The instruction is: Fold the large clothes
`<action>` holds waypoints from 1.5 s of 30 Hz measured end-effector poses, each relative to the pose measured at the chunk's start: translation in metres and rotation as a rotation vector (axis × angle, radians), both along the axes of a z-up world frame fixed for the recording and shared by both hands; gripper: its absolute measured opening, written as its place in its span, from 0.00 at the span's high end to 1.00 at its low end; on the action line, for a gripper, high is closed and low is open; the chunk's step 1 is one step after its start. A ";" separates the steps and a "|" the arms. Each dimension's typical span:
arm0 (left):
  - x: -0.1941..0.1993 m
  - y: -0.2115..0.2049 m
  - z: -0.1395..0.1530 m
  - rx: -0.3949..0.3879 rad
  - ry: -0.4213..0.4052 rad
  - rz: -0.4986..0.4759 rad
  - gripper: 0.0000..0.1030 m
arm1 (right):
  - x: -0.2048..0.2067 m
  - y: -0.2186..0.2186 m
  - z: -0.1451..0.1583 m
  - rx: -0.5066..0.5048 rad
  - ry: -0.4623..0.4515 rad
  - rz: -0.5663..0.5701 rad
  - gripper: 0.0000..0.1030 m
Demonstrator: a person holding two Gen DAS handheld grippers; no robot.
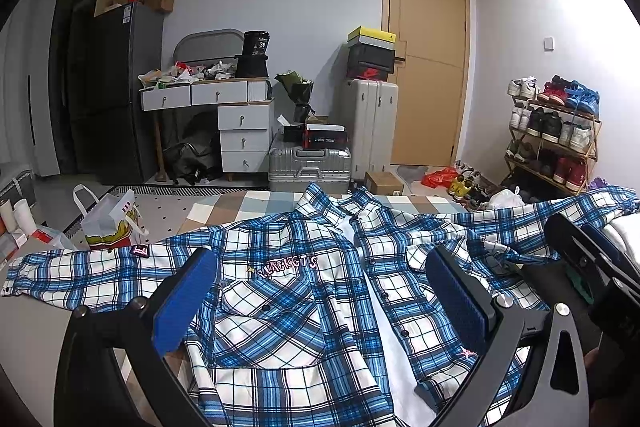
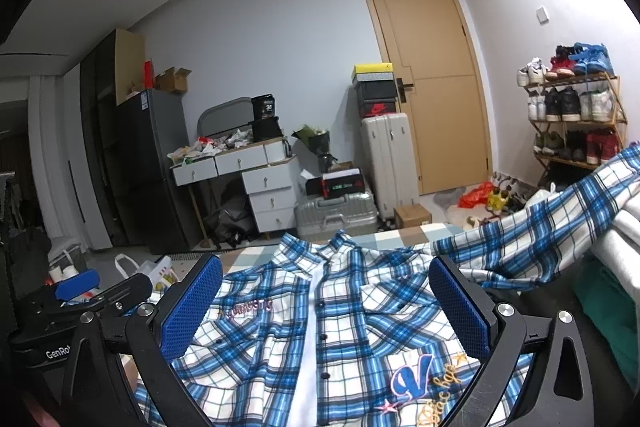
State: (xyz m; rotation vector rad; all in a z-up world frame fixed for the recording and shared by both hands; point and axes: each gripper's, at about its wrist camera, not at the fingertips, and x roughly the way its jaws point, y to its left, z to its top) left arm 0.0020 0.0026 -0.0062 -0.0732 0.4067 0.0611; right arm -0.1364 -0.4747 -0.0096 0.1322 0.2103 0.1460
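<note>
A blue and white plaid shirt (image 1: pixel 304 299) lies front up and unbuttoned on a checked surface (image 1: pixel 224 205), collar at the far side, both sleeves spread out sideways. My left gripper (image 1: pixel 316 295) hovers open over the chest, its blue pads apart with nothing between them. In the right wrist view the same shirt (image 2: pixel 332 331) lies below my right gripper (image 2: pixel 326 307), which is also open and empty. The right sleeve (image 2: pixel 552 223) drapes up over a white pile at the right. Each gripper shows at the edge of the other's view.
Beyond the surface stand a white drawer desk (image 1: pixel 224 119), a dark fridge (image 1: pixel 108 95), silver suitcases (image 1: pixel 308 163), a wooden door (image 1: pixel 428 59) and a shoe rack (image 1: pixel 556 135). A paper bag (image 1: pixel 110 219) sits on the floor at the left. Green cloth (image 2: pixel 608 303) lies at the right.
</note>
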 end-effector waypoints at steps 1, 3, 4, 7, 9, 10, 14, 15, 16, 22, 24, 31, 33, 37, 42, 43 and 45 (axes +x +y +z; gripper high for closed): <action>0.000 0.000 0.000 0.003 -0.001 0.003 0.01 | 0.000 0.000 0.000 0.000 0.000 -0.001 0.00; -0.001 -0.001 0.000 0.008 -0.002 0.004 0.01 | 0.000 0.000 0.000 -0.001 0.002 0.000 0.00; 0.000 -0.001 0.000 0.009 -0.001 0.004 0.01 | 0.000 0.000 0.000 -0.001 0.002 -0.001 0.00; -0.001 -0.001 0.000 0.005 -0.002 0.004 0.01 | 0.001 -0.001 0.000 0.002 0.007 0.000 0.00; 0.000 -0.001 0.000 0.006 -0.002 0.002 0.01 | 0.001 -0.001 0.001 0.004 0.007 -0.001 0.00; 0.000 -0.001 0.000 0.006 -0.002 0.002 0.01 | 0.001 -0.001 0.001 0.003 0.008 -0.001 0.00; 0.000 -0.002 -0.001 0.005 0.000 -0.001 0.01 | 0.001 -0.001 0.001 0.002 0.012 0.001 0.00; 0.000 -0.002 -0.001 0.005 0.001 -0.002 0.01 | 0.001 -0.001 0.000 0.000 0.012 0.000 0.00; 0.000 -0.002 -0.001 0.006 0.001 -0.003 0.01 | 0.002 -0.001 0.000 -0.002 0.011 0.000 0.00; 0.003 -0.002 -0.004 0.004 0.016 -0.018 0.01 | 0.005 -0.001 -0.003 -0.005 0.024 -0.007 0.00; 0.004 -0.002 -0.006 0.003 0.025 -0.030 0.01 | 0.007 -0.003 -0.004 0.003 0.033 -0.012 0.00; 0.006 -0.002 -0.009 -0.022 0.062 -0.068 0.01 | 0.020 -0.038 0.005 0.099 0.100 -0.069 0.00; 0.005 -0.002 -0.009 -0.026 0.070 -0.083 0.01 | 0.023 -0.061 0.015 0.114 0.122 -0.096 0.00; 0.003 -0.003 -0.007 -0.035 0.076 -0.100 0.01 | 0.027 -0.126 0.047 0.085 0.166 -0.209 0.00; 0.008 -0.006 -0.010 -0.035 0.101 -0.119 0.01 | 0.033 -0.241 0.072 0.140 0.302 -0.403 0.01; 0.009 -0.006 -0.010 -0.036 0.106 -0.123 0.01 | 0.032 -0.259 0.072 0.166 0.323 -0.450 0.00; 0.011 -0.005 -0.011 -0.040 0.112 -0.124 0.01 | 0.032 -0.304 0.070 0.241 0.390 -0.502 0.04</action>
